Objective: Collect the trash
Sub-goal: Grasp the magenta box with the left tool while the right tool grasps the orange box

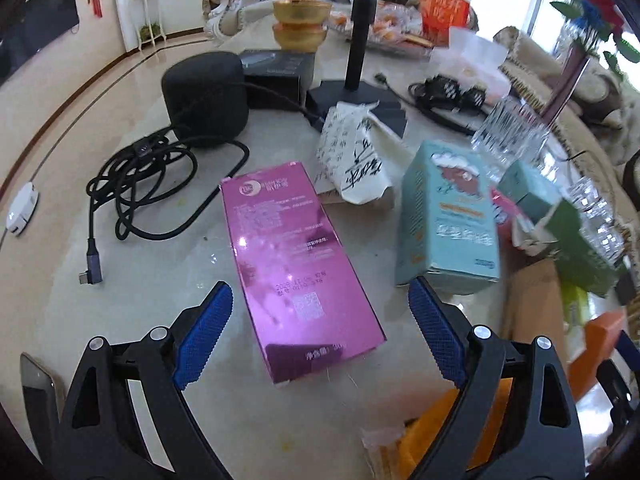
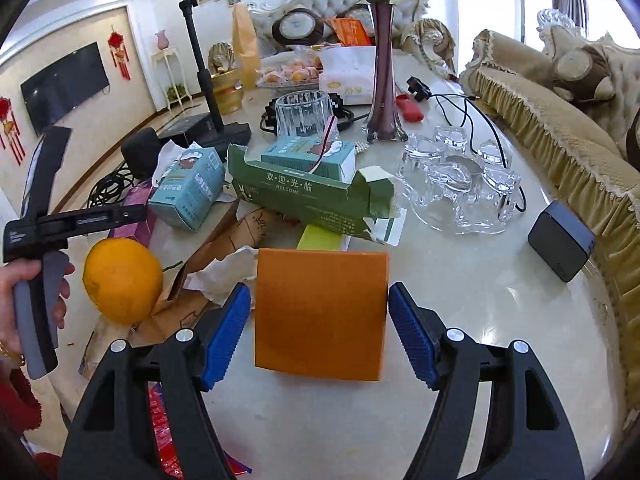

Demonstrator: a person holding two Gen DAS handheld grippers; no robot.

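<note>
The left hand-held gripper (image 1: 320,328) hangs with its blue pads spread wide over a glossy purple box (image 1: 298,268), touching neither side. The box lies flat on the pale marble surface (image 1: 160,280), its long axis running from the near pads away and slightly leftward. The right hand-held gripper (image 2: 319,334) stands about an orange box (image 2: 322,314), one pad close at each side edge; whether the pads press it cannot be told. That box points away from the camera, its near end lifted above the surface. Left of it sits an orange fruit (image 2: 122,280) on torn brown paper (image 2: 224,240). Further off lie a green carton (image 2: 312,200), teal boxes (image 2: 188,192) and clear glasses (image 2: 460,180). Beyond stand a purple vase (image 2: 384,68), a black stand (image 2: 200,52), sofas and a wall television (image 2: 64,86)
</note>
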